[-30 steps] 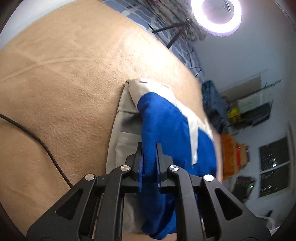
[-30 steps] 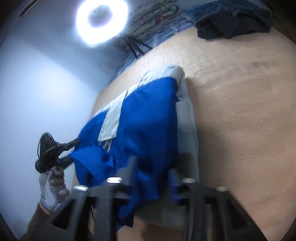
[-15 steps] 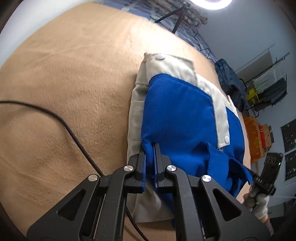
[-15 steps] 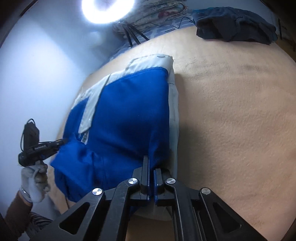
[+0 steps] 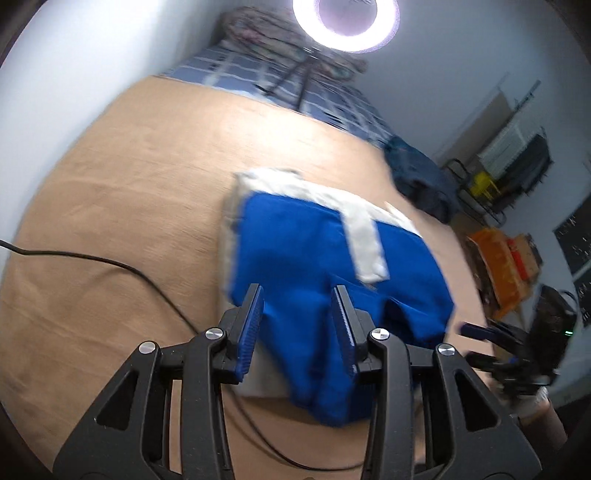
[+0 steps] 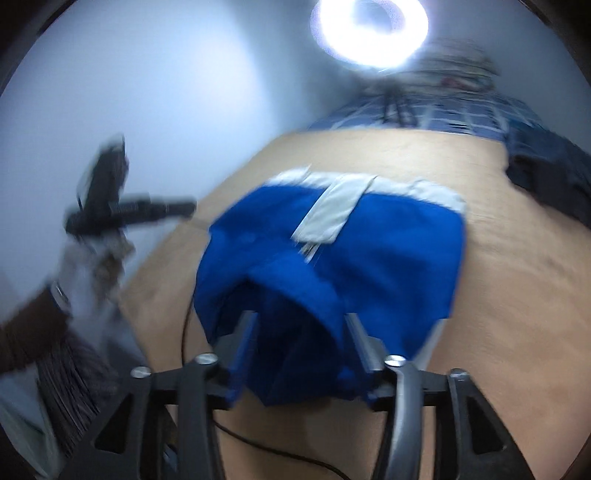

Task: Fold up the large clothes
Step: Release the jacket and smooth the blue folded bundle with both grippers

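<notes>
A blue and light grey garment (image 5: 317,254) lies folded on the tan bed cover (image 5: 129,206); it also shows in the right wrist view (image 6: 369,251). My left gripper (image 5: 297,314) is open, its jaws apart over the garment's near edge, holding nothing. My right gripper (image 6: 301,334) is open too, its jaws apart over the near blue fold. The right gripper also appears at the far right of the left wrist view (image 5: 517,350), and the left one at the left of the right wrist view (image 6: 122,210). Both views are blurred.
A black cable (image 5: 110,264) runs across the cover at the left and under the garment. A dark blue garment (image 5: 417,177) lies at the far right of the bed. A ring light (image 5: 345,22) stands behind it. Shelves and an orange box (image 5: 498,258) stand at the right.
Both grippers have opened and let go of the blue garment, then drawn back and up from it. The garment now lies flat and folded on the cover.
</notes>
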Motion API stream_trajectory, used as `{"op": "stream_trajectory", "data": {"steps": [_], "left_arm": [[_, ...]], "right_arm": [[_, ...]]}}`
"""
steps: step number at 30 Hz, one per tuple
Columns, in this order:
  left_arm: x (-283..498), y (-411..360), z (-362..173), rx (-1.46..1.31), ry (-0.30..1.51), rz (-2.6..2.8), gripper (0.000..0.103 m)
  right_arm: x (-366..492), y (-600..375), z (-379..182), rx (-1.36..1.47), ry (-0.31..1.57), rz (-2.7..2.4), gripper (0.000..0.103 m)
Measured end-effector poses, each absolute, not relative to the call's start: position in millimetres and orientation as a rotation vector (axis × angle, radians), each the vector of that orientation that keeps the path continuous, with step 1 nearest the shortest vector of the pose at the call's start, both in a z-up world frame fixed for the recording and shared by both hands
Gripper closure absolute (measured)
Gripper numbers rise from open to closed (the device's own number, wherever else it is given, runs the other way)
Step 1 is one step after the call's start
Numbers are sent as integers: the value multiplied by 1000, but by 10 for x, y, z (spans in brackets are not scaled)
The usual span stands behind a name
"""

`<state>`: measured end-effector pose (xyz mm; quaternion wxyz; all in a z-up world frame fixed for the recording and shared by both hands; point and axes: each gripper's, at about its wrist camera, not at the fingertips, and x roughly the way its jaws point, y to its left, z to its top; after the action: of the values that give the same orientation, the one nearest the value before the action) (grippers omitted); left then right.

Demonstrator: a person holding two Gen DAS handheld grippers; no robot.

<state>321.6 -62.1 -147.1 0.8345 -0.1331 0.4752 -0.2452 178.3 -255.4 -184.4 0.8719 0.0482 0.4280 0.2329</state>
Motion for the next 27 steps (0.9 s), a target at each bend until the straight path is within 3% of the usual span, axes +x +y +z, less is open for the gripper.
{"op": "stream_trajectory", "data": {"steps": [8, 10, 12, 17, 21, 27], "left_arm": [[3178, -983, -1774, -223, 1089, -575, 66], [3179, -1019, -1821, -200, 1099, -578, 66], [3178, -1050, -1871, -172, 1106, -581, 66], [3165, -1124, -1960, -123, 1112, -583, 66], [3172, -1186, -2003, -74, 1112, -588, 66], [3190, -1186, -1965, -80, 1100, -584, 66]], "right_arm": [[2166, -2236, -2074, -166, 954, 521, 47], [2215, -2184, -2086, -202, 961, 536, 53], [2360, -2235, -2147, -126, 1002, 601, 65], [2686, -2604, -2345, 214, 1075, 696, 80], [2935, -3157, -2575, 604, 1130, 661, 81], [2777, -3140, -2311, 287, 1063, 493, 84]]}}
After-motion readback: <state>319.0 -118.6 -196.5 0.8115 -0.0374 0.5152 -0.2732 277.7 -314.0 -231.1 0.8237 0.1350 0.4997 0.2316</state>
